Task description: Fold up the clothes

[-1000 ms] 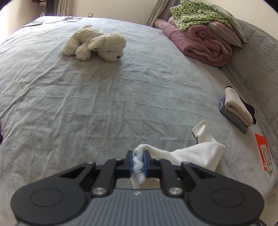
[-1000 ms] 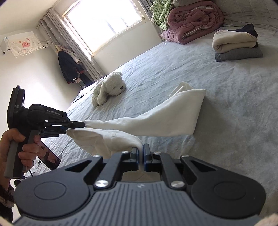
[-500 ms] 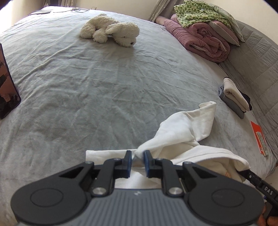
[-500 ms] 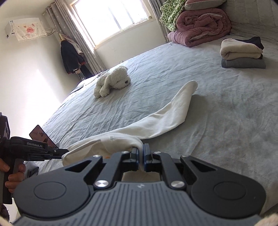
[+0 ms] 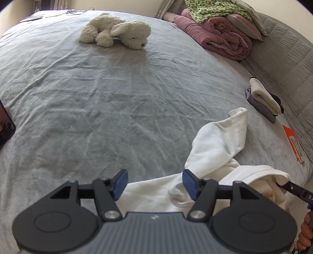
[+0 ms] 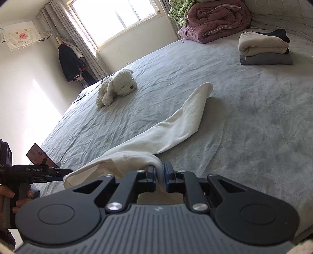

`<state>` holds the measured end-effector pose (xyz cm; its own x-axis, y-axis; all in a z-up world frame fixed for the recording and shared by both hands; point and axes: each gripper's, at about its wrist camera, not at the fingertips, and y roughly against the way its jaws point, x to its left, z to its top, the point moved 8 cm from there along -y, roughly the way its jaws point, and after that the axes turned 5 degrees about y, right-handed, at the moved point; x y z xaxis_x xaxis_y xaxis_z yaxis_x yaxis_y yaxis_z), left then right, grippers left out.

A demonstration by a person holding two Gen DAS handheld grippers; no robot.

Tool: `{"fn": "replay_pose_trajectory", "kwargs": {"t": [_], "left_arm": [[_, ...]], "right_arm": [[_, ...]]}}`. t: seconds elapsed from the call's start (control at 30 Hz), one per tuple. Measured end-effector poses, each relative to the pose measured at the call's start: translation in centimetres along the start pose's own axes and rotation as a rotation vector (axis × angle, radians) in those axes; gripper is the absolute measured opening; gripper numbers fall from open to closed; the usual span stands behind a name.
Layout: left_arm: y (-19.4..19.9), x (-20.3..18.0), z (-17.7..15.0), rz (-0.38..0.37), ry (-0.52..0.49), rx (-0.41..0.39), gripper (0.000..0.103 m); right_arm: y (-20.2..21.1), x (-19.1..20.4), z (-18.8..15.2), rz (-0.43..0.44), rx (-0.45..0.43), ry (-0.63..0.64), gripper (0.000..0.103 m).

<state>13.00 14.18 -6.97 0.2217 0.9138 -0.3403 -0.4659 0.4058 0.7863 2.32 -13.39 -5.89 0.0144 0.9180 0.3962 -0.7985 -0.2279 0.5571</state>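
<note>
Left gripper (image 5: pixel 154 184) low over the near edge of the grey bed (image 5: pixel 109 101), jaws opening and now well apart; blue pads clear of the cloth, though a bunched fold of the white garment (image 5: pixel 217 148) lies just beside the right-hand pad and flat white fabric shows below the gap. Nothing gripped there. Right gripper (image 6: pixel 160 175) jaws nearly together but opening a little; a thin ridge of the garment's hem still sits pinched between the blue pads, the cloth rising up and over them. Garment itself lies on the bed near its front edge: one long white sleeve or leg runs away across the sheet toward the far side, its tip curled up; the rest sags in a loose loop between the two grippers. From the right wrist view the left gripper shows at the frame's left, held by a hand (image 6: pixel 20 197), its tip at the garment's near corner. Elsewhere on the bed: white plush dog (image 5: pixel 117 31) lying well beyond the garment; a stack of folded clothes (image 6: pixel 264 49), cream over grey with something dark behind, far right; rolled maroon quilt (image 6: pixel 215 19) with a green-patterned blanket (image 5: pixel 215 9) on top at the head end; a phone (image 6: pixel 41 156) propped at the bed's left edge; an orange book (image 5: pixel 293 142) at the right edge.
</note>
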Motion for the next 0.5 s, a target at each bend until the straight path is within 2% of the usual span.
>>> {"fn": "replay_pose_trajectory", "kwargs": {"t": [0.2, 0.27, 0.3, 0.33, 0.4, 0.43, 0.47, 0.5], "left_arm": [[-3.3, -2.9, 1.4, -0.077, -0.051, 0.086, 0.064], [-4.8, -4.0, 1.7, -0.087, -0.068, 0.113, 0.064], [-5.4, -4.4, 1.8, -0.088, -0.076, 0.120, 0.064], [-5.9, -4.8, 1.8, -0.092, -0.081, 0.127, 0.063], [-7.1, -5.5, 2.0, -0.103, -0.078, 0.145, 0.060], [-7.6, -5.7, 2.1, -0.107, -0.067, 0.153, 0.051], [-8.0, -5.9, 2.1, -0.110, -0.055, 0.162, 0.035], [-8.3, -5.9, 2.1, -0.111, -0.039, 0.170, 0.028]], "right_arm": [[-0.3, -0.5, 0.1, 0.000, 0.008, -0.016, 0.021], [-0.5, -0.7, 0.1, -0.008, 0.009, -0.016, 0.026], [-0.6, -0.9, 0.2, -0.013, 0.009, -0.017, 0.036], [-0.7, -1.0, 0.2, -0.018, 0.010, -0.018, 0.040], [-0.9, -1.4, 0.2, -0.016, 0.013, -0.019, 0.040], [-1.0, -1.6, 0.1, -0.017, 0.013, -0.017, 0.040], [-1.1, -1.7, 0.0, -0.018, 0.014, -0.014, 0.040], [-1.3, -1.9, -0.1, -0.020, 0.017, -0.014, 0.040]]}}
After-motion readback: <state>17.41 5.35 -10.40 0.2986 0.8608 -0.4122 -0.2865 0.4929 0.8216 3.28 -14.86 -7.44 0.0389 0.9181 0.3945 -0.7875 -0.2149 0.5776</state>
